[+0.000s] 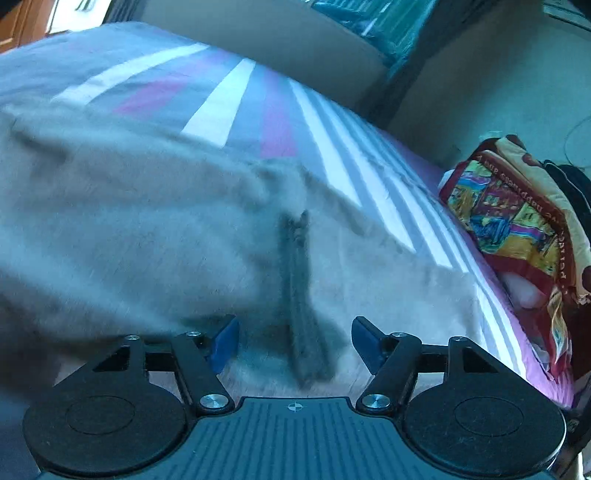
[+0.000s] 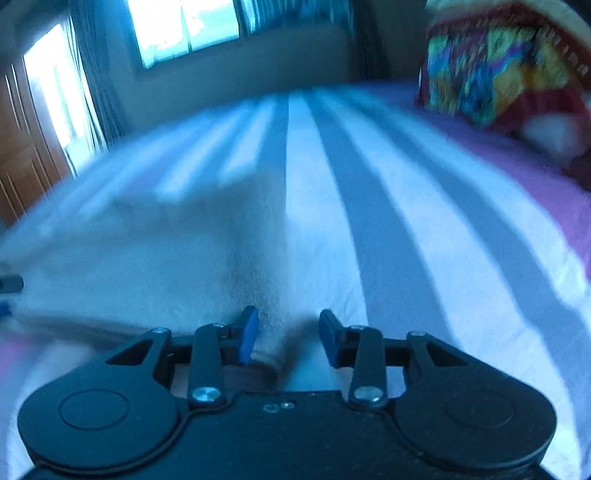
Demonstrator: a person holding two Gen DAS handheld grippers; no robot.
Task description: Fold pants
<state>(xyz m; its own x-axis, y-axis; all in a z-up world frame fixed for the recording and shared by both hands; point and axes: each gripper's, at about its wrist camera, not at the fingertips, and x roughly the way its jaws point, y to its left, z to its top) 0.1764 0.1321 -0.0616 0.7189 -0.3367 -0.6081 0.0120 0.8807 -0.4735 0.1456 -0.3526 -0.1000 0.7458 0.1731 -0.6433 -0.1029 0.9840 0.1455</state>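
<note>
The pants (image 1: 155, 229) lay across the left and centre of the frame on the bed (image 1: 236, 99), both grippers' jaws wide and holding nothing: left gripper (image 1: 293, 345) over the zipper (image 1: 297, 295), right gripper (image 2: 287, 338) at a hem that could slip, skewing the fold

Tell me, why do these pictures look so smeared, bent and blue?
Left wrist view: motion blur smears the grey pants, though the left gripper stays sharp; the fisheye lens bows the striped bedsheet. Right wrist view: blurrier, smearing the colourful pillow; the window is glared to white; the right gripper stays crisp. Both views have a cold blue cast.
</note>
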